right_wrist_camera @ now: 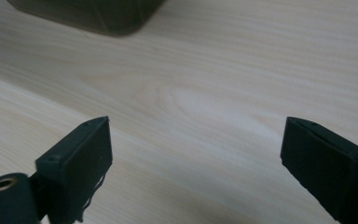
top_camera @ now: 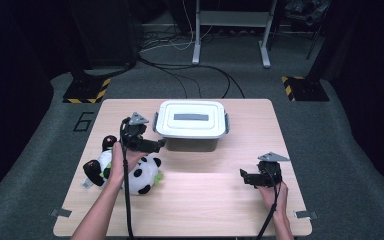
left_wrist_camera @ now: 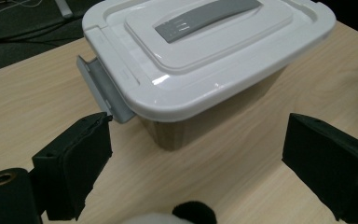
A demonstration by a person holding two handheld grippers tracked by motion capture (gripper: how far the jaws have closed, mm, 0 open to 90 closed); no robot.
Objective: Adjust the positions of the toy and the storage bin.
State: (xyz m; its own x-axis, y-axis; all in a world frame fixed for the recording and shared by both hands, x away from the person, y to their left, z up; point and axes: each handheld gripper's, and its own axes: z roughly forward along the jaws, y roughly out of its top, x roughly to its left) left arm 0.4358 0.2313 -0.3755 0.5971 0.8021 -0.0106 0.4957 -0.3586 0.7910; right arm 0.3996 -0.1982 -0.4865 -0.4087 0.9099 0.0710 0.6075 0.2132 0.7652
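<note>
A: Desk (top_camera: 205,200), far edge, middle: lidded white box (top_camera: 191,119), latch flipped out. Panda toy (top_camera: 142,175) near left edge.

B: Left gripper (top_camera: 161,144) over panda, by the box's near left corner, jaws wide, nothing held. Right gripper (top_camera: 243,175), near-right corner, likewise released.
</note>
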